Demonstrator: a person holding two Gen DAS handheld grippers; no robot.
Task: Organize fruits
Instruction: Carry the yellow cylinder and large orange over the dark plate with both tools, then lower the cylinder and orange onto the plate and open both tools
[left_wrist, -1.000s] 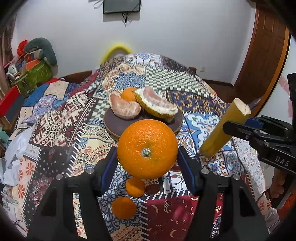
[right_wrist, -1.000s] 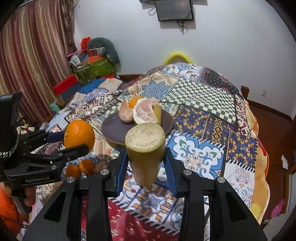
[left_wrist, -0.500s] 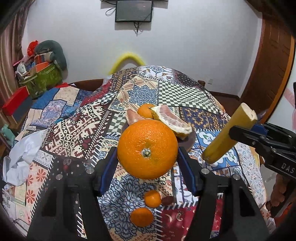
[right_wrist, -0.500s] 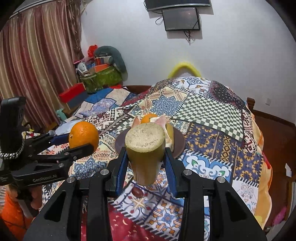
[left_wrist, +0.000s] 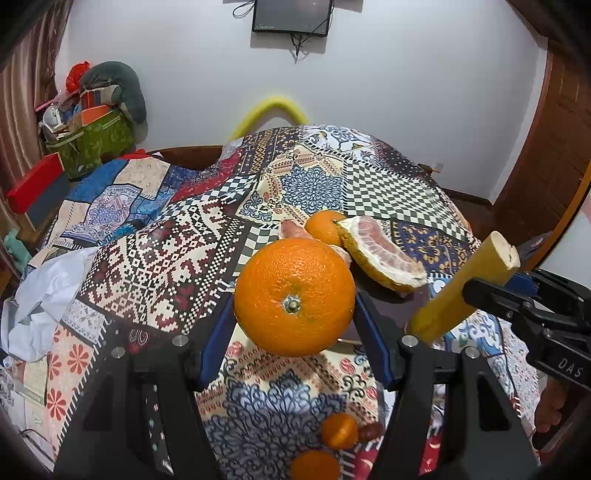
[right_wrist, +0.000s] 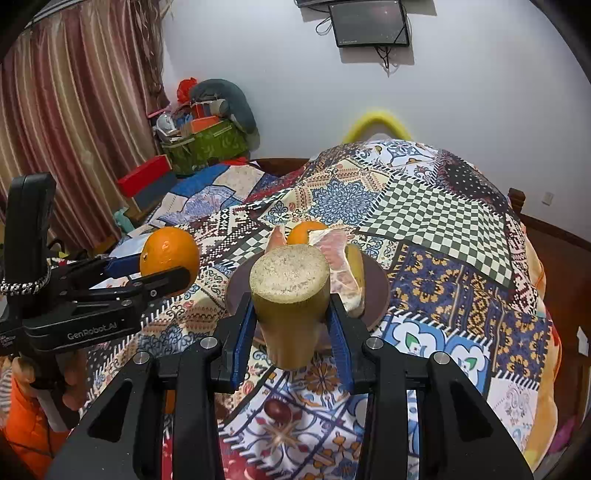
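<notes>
Legibly, "GenRobot.AI" on left tongs (right_wrist: 166, 266).

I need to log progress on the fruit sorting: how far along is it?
Done: the plate already holds pomelo pieces and a small orange. In hand: the left gripper clamps a large orange; the right gripper clamps a yellow-green stalk piece, both held above the cloth. Left: two small oranges and a dark red fruit on the patterned cloth.

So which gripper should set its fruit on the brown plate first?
Probably the right gripper. Its yellow cane piece hangs right at the near rim of the brown plate. The left gripper, holding the large orange, sits off to the plate's left.
</notes>
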